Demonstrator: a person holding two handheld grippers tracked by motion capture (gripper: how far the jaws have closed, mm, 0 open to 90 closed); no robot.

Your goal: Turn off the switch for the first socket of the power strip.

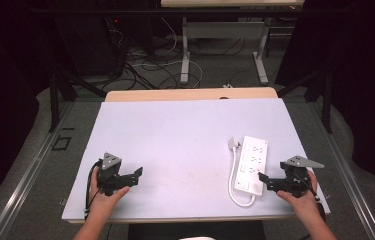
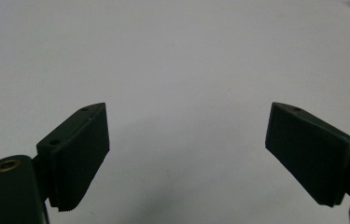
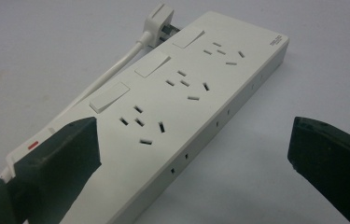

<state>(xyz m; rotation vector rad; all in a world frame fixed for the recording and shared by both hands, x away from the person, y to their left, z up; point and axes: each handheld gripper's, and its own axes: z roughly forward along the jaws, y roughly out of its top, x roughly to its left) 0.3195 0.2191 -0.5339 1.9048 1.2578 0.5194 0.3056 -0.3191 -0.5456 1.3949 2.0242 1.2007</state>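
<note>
- The white plastic three-socket power strip [image 1: 251,164] lies flat on the right side of the pale grey tabletop [image 1: 175,145], its white cord [image 1: 235,192] looping round its near end and its white plug [image 3: 156,21] resting by the far end.
- The right gripper [image 1: 263,179] sits just beside the strip's near end, jaws spread wide and holding nothing.
- The left gripper [image 2: 186,140] rests well apart on bare table, jaws also wide and empty.
- To grip well, I judge the right jaws should straddle the strip's width squarely, clear of the rocker switches [image 3: 151,64], then close on its long sides.
- No containers are on the table.
</note>
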